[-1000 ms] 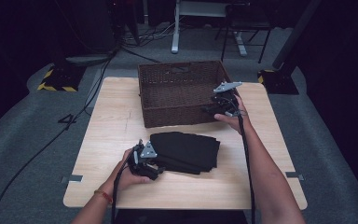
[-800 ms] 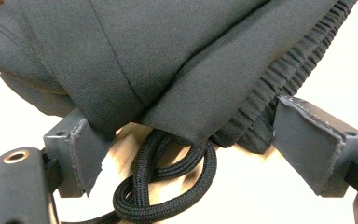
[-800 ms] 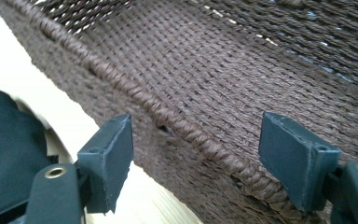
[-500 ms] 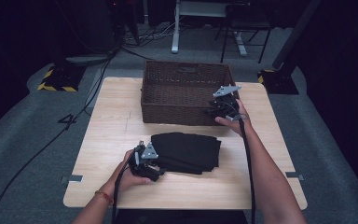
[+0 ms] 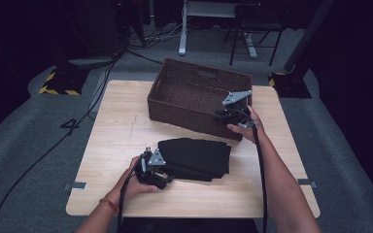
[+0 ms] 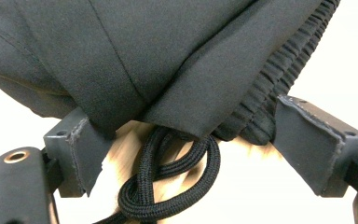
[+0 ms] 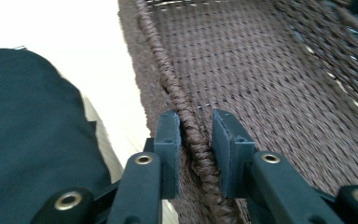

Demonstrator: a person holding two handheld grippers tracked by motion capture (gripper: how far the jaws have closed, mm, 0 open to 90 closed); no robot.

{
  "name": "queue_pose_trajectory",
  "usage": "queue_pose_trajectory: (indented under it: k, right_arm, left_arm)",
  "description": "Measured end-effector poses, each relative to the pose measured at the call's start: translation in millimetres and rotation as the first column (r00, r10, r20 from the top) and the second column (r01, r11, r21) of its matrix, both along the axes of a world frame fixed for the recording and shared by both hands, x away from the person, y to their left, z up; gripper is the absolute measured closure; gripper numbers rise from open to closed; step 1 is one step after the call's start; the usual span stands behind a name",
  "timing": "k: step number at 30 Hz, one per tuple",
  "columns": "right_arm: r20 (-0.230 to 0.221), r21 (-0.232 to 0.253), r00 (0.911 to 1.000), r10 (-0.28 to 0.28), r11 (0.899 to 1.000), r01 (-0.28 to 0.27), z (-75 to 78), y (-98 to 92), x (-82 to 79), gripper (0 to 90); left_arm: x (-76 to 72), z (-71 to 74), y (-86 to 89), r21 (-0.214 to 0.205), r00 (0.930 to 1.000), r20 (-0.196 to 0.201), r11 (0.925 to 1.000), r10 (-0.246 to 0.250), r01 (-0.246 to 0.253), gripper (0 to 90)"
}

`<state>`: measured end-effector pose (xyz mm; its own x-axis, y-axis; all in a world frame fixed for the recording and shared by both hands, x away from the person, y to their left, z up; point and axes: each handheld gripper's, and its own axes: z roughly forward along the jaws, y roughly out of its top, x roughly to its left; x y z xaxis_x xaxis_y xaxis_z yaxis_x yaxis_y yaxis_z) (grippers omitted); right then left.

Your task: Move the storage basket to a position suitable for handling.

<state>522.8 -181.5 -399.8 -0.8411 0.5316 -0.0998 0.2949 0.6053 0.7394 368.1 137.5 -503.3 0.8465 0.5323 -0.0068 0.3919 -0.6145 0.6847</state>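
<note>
Our right gripper [image 7: 195, 140] just closed, clamped on the braided near rim of the dark brown wicker basket [image 5: 194, 92] at the table's far side, our left gripper [image 6: 205, 144] spread wide around the folded black cloth [image 5: 196, 158] lying near, its drawstring [image 6: 168, 186] between the jaws

Brown wicker basket [image 5: 194, 97] sits empty, seemingly, beyond folded black garment [image 5: 196, 158].

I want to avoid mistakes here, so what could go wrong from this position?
1. The right tongs grip only the braided rim of the brown wicker basket, near one corner; pulling may swing the basket or let it slip.
2. The folded black cloth garment lies close to the basket's front wall, so a dragged basket could push it.
3. The black drawstring cord sits between the open left tongs and could snag.
</note>
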Motion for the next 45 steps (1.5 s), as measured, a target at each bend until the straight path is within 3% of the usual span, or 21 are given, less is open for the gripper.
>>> queue_pose_trajectory:
  k: [7, 19, 40, 42, 45]
  right_arm:
    - [0.018, -0.022, 0.9995, 0.025, 0.999, -0.025, 0.9, 0.1, -9.4, 76.0]
    - [0.022, -0.018, 0.997, 0.074, 0.997, -0.074, 0.6, -14.1, -33.9, 76.0]
    - [0.051, -0.037, 0.9844, 0.168, 0.985, -0.167, 0.9, -40.5, -97.5, 75.7]
    - [0.052, -0.016, 0.9865, 0.155, 0.988, -0.155, 1.2, -45.6, -102.7, 70.6]
    - [0.06, 0.025, 0.9918, 0.112, 0.993, -0.114, 5.4, -53.3, -110.6, 51.1]
  left_arm:
    - [-0.4, -0.1, -0.4, -0.001, 1.0, 0.0, 1.0, -0.001, 0.001, 14.9]
    - [-4.8, 0.2, -1.0, 0.002, 0.9999, -0.006, 1.0, -0.008, 0.008, 15.0]
    - [-36.5, 5.1, 4.7, 0.039, 0.9988, -0.031, 0.9984, -0.039, 0.04, 19.0]
    - [-43.7, 7.5, 8.1, 0.037, 0.9991, -0.015, 0.9985, -0.039, 0.039, 19.0]
    - [-46.8, 14.3, 14.7, 0.012, 0.9997, -0.005, 0.9997, -0.023, 0.023, 19.4]
